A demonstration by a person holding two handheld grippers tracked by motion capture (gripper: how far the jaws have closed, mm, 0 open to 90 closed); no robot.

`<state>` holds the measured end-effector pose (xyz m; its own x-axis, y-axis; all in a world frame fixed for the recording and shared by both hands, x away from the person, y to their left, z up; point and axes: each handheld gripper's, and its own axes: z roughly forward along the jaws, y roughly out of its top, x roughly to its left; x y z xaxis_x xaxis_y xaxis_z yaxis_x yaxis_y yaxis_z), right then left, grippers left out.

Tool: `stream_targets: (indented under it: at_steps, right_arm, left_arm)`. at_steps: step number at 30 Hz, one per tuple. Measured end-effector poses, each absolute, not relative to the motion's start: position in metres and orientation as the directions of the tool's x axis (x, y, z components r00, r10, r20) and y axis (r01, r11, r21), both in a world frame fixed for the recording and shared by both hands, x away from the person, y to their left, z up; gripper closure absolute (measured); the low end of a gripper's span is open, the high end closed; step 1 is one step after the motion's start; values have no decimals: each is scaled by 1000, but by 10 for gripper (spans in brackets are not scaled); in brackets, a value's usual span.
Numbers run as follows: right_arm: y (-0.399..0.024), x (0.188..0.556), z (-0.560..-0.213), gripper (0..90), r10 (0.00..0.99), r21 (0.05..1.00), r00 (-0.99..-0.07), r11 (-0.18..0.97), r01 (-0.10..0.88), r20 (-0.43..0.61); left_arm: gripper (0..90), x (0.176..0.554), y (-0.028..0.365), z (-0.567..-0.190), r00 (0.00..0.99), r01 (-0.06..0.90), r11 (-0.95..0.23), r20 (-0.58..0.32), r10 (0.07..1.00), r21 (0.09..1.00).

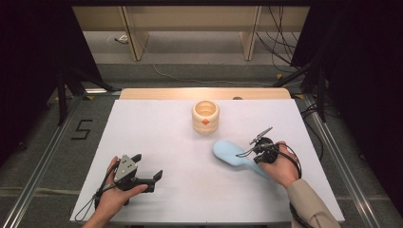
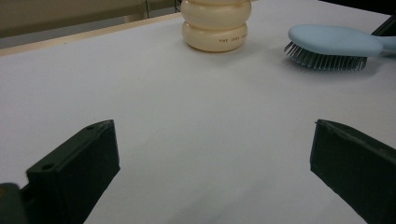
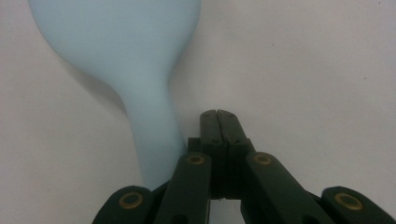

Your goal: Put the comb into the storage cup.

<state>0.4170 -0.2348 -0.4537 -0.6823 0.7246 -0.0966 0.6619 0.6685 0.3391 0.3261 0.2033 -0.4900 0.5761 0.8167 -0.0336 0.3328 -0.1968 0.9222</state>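
Table (image 1: 157,142): white top, wood strip at far edge, holds everything else.

Brush (image 1: 233,154): pale blue hairbrush, bristles down on the table per the left gripper view (image 2: 334,44), back facing up. Head lies just left of the R gripper, on the pot side; handle runs back under the R hand (image 1: 283,168). In the right gripper view the brush (image 3: 135,70) sits left of and beside the shut jaws, handle passing alongside them, not between them. Whether the jaws' side touches the handle: can't tell.

Pot (image 1: 206,117): cream, ribbed, round, open top, small orange mark on the near side. Upright, beyond both grippers, nearer the R one; apart from the brush head. In the left gripper view the pot (image 2: 215,25) stands ahead and a bit right of centre, w/ small print on its lower ring.

L gripper (image 1: 147,173): in the L hand (image 1: 114,192), near the table's front left, well apart from brush and pot. Jaws spread wide, bare table between them, nothing gripped. Grey plate on top, cable looping off toward the table edge.

R gripper (image 3: 218,113): jaws closed flat against each other, nothing between them, tips over bare table just right of the brush handle. High view shows its body (image 1: 263,147) over the handle end.
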Motion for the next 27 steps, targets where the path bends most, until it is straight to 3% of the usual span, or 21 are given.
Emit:
stream_targets:
  at_steps: [27]
  right_arm:
    - [-223, 395, -456, 900, 672, 284, -733, 726, 626, -101]
  left_arm:
    - [9, 326, 204, -490, 576, 331, -202, -28, 817, 922]
